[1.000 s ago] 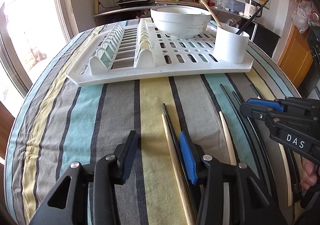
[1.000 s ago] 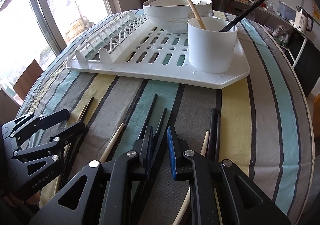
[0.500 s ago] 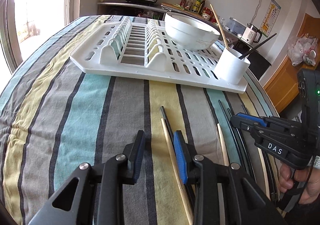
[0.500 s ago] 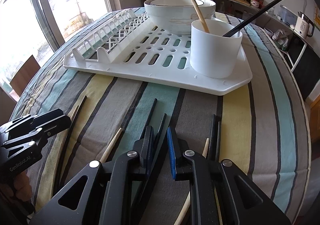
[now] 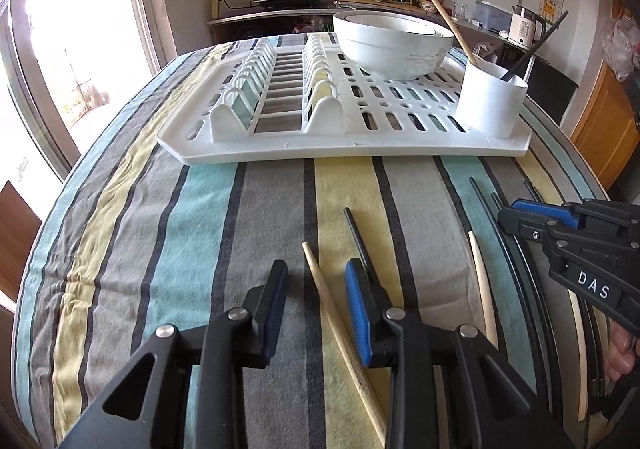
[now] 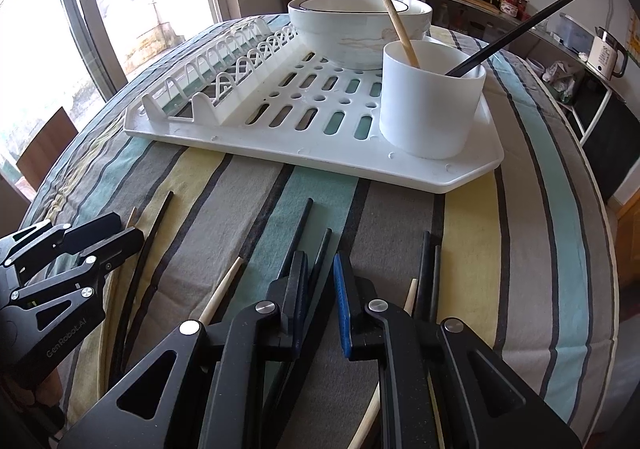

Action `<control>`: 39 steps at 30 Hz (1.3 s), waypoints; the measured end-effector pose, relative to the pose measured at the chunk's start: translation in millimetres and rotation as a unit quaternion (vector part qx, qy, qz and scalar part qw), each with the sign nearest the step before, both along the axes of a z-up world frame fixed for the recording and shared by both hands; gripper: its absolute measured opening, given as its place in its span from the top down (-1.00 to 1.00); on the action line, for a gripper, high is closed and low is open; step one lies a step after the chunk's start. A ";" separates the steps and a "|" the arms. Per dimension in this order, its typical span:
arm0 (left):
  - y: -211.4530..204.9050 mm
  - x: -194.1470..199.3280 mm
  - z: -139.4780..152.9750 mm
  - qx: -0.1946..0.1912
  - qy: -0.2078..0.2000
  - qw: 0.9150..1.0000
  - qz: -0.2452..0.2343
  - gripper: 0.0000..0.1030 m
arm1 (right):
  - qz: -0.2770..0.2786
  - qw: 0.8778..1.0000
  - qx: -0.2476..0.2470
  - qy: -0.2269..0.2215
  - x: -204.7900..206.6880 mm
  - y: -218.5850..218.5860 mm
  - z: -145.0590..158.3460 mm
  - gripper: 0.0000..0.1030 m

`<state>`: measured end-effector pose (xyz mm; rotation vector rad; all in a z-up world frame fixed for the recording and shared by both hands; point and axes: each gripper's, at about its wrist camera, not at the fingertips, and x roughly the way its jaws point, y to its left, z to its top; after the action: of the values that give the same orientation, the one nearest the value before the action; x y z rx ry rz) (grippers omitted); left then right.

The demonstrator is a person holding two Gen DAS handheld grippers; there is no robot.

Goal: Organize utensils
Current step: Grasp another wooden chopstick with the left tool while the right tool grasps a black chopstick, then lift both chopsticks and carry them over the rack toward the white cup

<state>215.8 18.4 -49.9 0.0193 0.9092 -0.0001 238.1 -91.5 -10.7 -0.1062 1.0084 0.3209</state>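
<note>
Left to right: dish rack (image 5: 280, 147) sits across the far half of the striped table (image 5: 120, 249), plate slots empty, a stack of white bowls (image 5: 394, 47) on it, white utensil cup (image 5: 490, 101) at its right corner. Progress looks early: the cup holds only one wooden chopstick (image 5: 442, 15) and one black chopstick (image 5: 536, 47); the rest still lie loose on the cloth in front of the rack, several black, a few wooden. Left gripper (image 5: 316, 289) is low over the cloth with its jaws half-wide and closing; a loose wooden chopstick (image 5: 328, 301) runs through the gap between them, pads not on it yet, and a black one (image 5: 357, 235) lies just outside the blue pad. Right gripper (image 6: 320, 289), further right, has narrow jaws that are also closing; a thin black chopstick (image 6: 320, 257) lines up with the gap, tip sticking out ahead. Can't tell if the pads are touching it. More black sticks (image 6: 430, 261) lie just right of those jaws. Remaining, by my read: finish both pickups, carry to the cup, repeat for the rest.
</note>
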 end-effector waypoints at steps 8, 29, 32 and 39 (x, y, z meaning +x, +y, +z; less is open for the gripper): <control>-8.6 0.9 0.8 0.001 0.002 1.000 -0.031 0.89 | -0.001 1.000 -0.001 0.003 3.8 -2.0 0.3 0.89; 13.1 -15.4 88.5 -0.080 -0.076 0.991 -0.075 0.90 | -0.024 0.989 0.101 -0.106 -32.6 -48.1 104.4 0.91; 18.5 -21.0 104.1 -0.081 -0.094 0.990 -0.073 0.90 | -0.023 0.986 0.108 -0.128 -42.6 -50.2 121.0 0.92; 26.0 -44.6 129.8 -0.085 -0.129 0.985 -0.074 0.90 | -0.018 0.978 0.118 -0.169 -64.9 -53.7 144.9 0.92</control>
<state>171.2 44.4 79.9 -0.0699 0.6439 -0.2091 173.2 -145.1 134.2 0.0715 0.6288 0.3733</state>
